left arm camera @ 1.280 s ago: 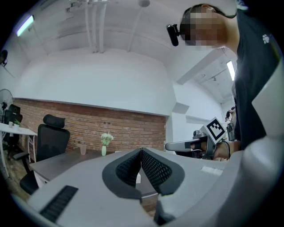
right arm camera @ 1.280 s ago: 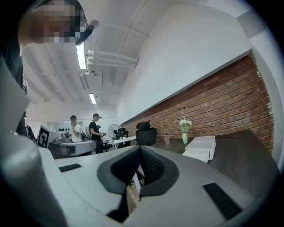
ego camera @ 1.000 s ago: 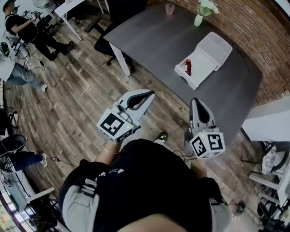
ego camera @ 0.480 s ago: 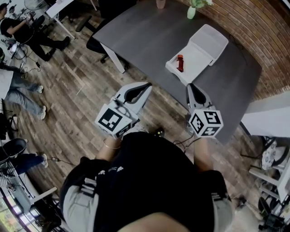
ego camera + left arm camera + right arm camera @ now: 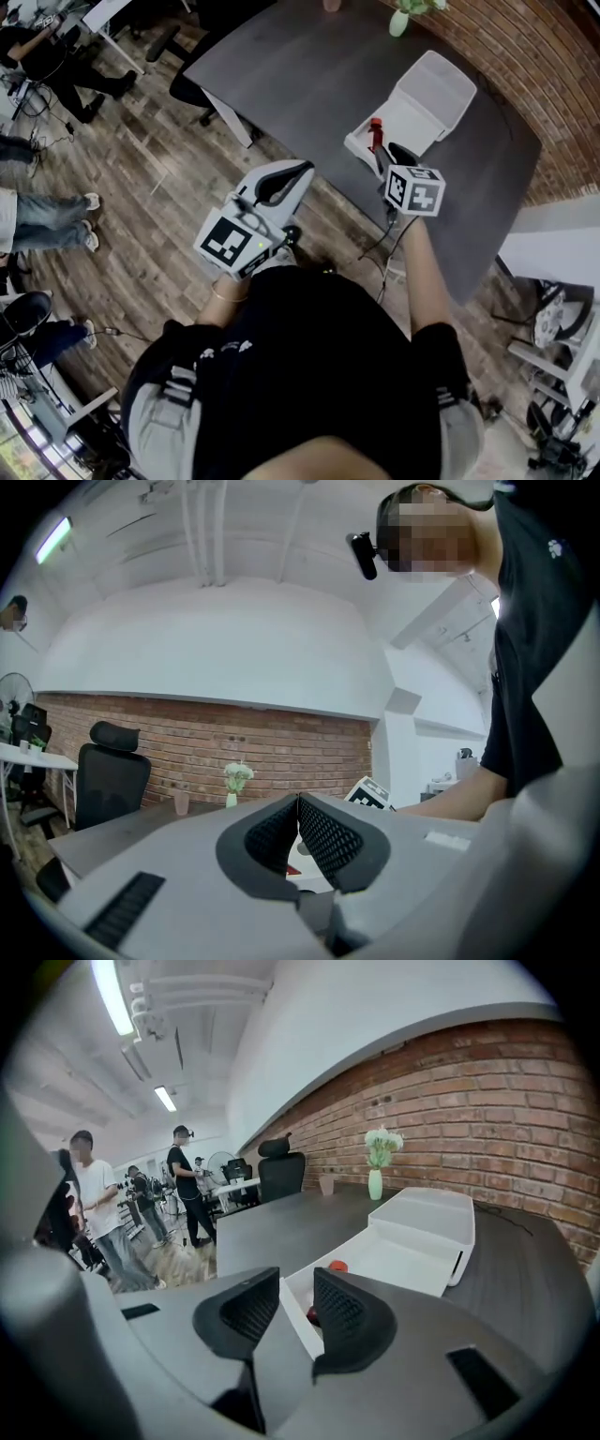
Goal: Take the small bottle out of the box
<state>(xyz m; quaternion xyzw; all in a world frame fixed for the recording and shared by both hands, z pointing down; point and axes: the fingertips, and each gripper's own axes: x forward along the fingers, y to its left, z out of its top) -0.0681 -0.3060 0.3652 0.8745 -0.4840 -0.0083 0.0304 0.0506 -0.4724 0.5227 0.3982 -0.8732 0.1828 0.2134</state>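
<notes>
A white box (image 5: 427, 103) lies open on the dark table (image 5: 281, 66), its lid folded back. The small red bottle (image 5: 376, 131) lies at the box's near left end. My right gripper (image 5: 388, 156) reaches over the table edge to that end. In the right gripper view its jaws are opening, and the right gripper (image 5: 295, 1281) frames the box's near wall (image 5: 298, 1312) with the bottle (image 5: 337, 1267) just beyond the pads, untouched. My left gripper (image 5: 298, 172) hangs over the floor left of the table. In the left gripper view the left gripper (image 5: 298, 800) is shut and empty.
A green vase with white flowers (image 5: 400, 19) and a cup (image 5: 331, 5) stand at the table's far side by the brick wall. A black office chair (image 5: 281, 1174) is at the table's left end. People (image 5: 187, 1190) stand on the wooden floor to the left.
My right gripper has moved forward from over the floor to the box's near end, and its jaws have parted. The left gripper has stayed about where it was.
</notes>
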